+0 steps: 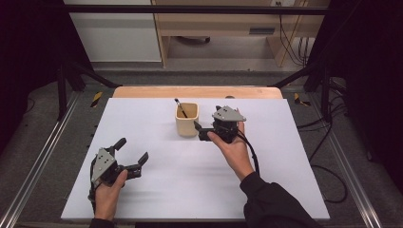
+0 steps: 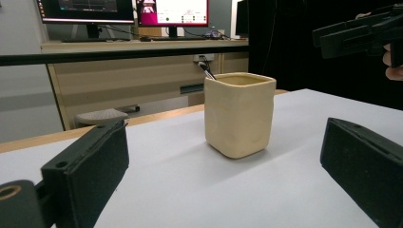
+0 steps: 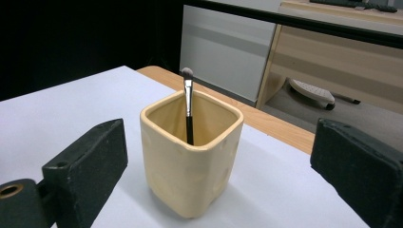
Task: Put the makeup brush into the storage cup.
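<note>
A cream square ceramic cup (image 1: 187, 119) stands upright at the centre back of the white table top (image 1: 190, 185). A thin black makeup brush (image 1: 180, 108) leans inside it, bristles up. My right gripper (image 1: 199, 131) is just right of the cup, open and pointing at it; in the right gripper view the cup (image 3: 190, 156) and brush (image 3: 188, 104) sit between the spread jaws of this gripper (image 3: 223, 166), untouched. My left gripper (image 1: 131, 150) rests open at the front left, well away from the cup. The left gripper view has the cup (image 2: 240, 114) beyond its open gripper (image 2: 223, 171).
A wooden table edge (image 1: 197, 91) runs behind the white top. Black frame bars (image 1: 190, 9) and metal floor rails (image 1: 38, 161) surround the table. A desk with monitors (image 2: 171, 12) stands beyond. The right gripper (image 2: 356, 35) appears at the top right of the left gripper view.
</note>
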`<control>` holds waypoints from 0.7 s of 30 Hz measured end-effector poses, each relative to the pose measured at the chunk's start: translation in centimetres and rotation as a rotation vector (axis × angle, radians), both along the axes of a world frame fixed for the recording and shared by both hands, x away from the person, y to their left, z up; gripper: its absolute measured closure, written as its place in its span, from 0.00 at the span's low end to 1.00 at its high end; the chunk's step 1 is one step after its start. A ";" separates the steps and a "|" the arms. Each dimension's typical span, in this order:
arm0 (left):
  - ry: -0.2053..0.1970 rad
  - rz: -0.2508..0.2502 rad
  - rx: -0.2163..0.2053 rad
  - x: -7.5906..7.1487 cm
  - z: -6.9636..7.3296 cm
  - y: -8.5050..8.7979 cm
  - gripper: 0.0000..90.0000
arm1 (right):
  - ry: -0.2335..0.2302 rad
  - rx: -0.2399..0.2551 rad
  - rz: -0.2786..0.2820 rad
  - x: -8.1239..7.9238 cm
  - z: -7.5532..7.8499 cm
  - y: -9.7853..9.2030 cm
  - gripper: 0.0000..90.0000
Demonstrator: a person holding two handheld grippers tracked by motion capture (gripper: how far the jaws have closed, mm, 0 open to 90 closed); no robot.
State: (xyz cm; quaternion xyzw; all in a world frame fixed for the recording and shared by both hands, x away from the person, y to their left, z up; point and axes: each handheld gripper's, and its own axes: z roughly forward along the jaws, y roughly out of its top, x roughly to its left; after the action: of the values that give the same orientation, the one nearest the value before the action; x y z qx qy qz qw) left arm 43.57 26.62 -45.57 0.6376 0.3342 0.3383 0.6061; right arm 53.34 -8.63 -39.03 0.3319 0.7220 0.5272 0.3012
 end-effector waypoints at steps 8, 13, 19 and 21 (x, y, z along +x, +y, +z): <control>-0.003 -0.005 0.005 -0.1 0.0 -0.1 0.02 | 0.028 0.004 -0.002 -0.6 -0.6 -1.2 0.05; -0.003 -0.006 0.003 -0.1 0.0 0.0 0.02 | 0.047 -0.004 0.004 -0.9 -0.8 -1.6 0.05; -0.003 -0.002 0.005 -0.1 0.1 0.0 0.02 | 0.047 -0.008 0.010 -1.4 -0.6 -2.2 0.05; 0.001 -0.005 0.007 -0.1 0.0 0.0 0.02 | 0.050 -0.004 0.011 -1.6 -0.5 -2.5 0.04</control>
State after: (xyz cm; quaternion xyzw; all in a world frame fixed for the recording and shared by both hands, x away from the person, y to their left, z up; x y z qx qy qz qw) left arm 43.47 26.64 -45.54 0.6405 0.3319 0.3376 0.6046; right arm 51.73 -11.08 -39.50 0.3405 0.7320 0.5190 0.2808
